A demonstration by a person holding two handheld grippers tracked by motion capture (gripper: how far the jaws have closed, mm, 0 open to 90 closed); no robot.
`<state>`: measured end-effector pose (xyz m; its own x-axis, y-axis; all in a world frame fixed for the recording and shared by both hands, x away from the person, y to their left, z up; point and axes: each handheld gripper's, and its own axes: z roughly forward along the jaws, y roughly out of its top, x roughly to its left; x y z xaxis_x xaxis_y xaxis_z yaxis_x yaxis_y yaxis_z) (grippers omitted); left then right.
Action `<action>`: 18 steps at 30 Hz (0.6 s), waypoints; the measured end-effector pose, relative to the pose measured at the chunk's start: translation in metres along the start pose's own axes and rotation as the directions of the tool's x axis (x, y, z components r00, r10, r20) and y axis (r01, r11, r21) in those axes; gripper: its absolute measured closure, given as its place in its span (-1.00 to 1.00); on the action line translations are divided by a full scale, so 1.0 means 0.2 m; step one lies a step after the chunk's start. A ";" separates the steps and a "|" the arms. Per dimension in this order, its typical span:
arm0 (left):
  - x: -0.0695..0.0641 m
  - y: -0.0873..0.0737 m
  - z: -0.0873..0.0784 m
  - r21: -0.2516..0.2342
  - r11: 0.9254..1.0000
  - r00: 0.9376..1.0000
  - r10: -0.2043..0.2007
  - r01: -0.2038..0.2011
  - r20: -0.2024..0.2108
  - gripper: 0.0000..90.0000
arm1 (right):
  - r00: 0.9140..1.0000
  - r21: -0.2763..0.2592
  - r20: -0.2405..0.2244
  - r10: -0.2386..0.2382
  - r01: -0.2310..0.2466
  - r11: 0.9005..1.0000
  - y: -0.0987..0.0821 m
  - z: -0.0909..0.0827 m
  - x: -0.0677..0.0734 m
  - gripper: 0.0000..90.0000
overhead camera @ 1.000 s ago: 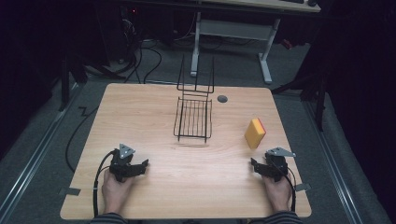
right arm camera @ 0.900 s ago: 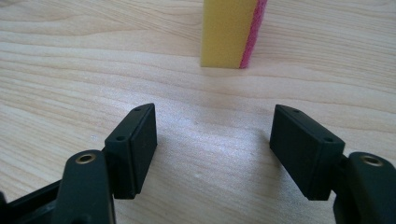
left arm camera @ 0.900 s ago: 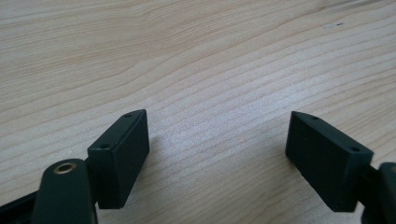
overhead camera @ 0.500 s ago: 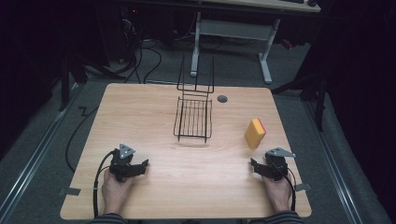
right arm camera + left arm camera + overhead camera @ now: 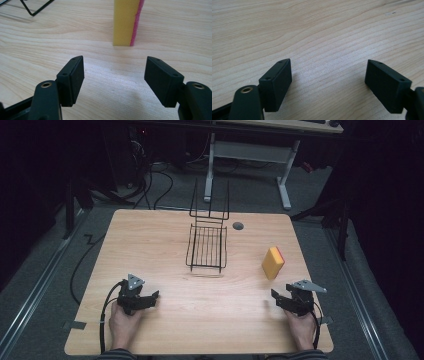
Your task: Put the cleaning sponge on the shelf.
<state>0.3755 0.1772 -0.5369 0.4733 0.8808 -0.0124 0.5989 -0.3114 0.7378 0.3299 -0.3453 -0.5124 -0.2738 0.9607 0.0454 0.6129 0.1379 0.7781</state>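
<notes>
Right now both tools rest low on the wooden table [image 5: 165, 245] with nothing between their jaws: the left gripper [image 5: 328, 75] stands wide open over bare wood, and the right gripper [image 5: 113, 75] is spread just as wide. Straight ahead of the right jaws, a little beyond their tips and roughly on their centre line, the yellow sponge [image 5: 123, 21] stands upright on a narrow edge, its pink scouring face [image 5: 137, 22] turned toward the right-hand jaw. The likely step in hand is reaching for that sponge, perhaps to put it in the black wire rack [image 5: 207, 245], which sits well off to the left of the right jaws, past the sponge. To do it well, the right gripper should probably travel straight forward with its opening kept wide, so the sponge passes between the pads without being nudged; standing on edge, it looks easy to tip. Closing on the broad yellow and pink faces, low enough for a firm hold, seems safest, and a gentle squeeze should do since foam gives. The sponge's top is cut off in the right gripper view, so its full height cannot be read there. Only a corner of the rack's wire shows in that view, and the rack's upright back blurs into the dark floor in the high view.
</notes>
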 end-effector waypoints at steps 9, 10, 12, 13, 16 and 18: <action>0.00 0.00 0.00 0.000 1.000 1.000 -0.001 0.001 0.000 -0.51 | 1.000 -0.043 -0.023 0.009 -0.010 0.999 0.04 -0.04 0.01 -0.27; 0.00 0.00 0.00 0.000 1.000 1.000 -0.001 0.001 0.001 -0.51 | 1.000 -0.046 -0.023 0.006 -0.007 0.999 0.04 -0.04 0.01 -0.28; 0.00 0.00 0.00 0.000 1.000 1.000 0.000 0.000 0.001 -0.51 | 1.000 -0.056 -0.014 0.003 -0.004 0.998 0.06 -0.05 0.00 -0.27; 0.00 0.00 0.00 0.000 1.000 1.000 0.000 0.000 0.001 -0.51 | 1.000 -0.062 -0.013 0.003 -0.004 0.998 0.07 -0.05 0.00 -0.27; 0.00 0.00 0.00 0.000 1.000 1.000 -0.001 0.001 0.001 -0.51 | 1.000 -0.074 -0.005 -0.002 0.002 0.997 0.09 -0.06 0.01 -0.27; 0.00 0.00 0.00 -0.001 1.000 1.000 -0.001 0.001 0.001 -0.51 | 1.000 -0.078 -0.007 -0.003 0.002 0.997 0.10 -0.07 0.01 -0.28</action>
<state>0.3755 0.1773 -0.5369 0.4734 0.8808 -0.0135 0.5990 -0.3106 0.7381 0.3318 -0.3443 -0.4879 -0.2810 0.9585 0.0476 0.5522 0.1209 0.8249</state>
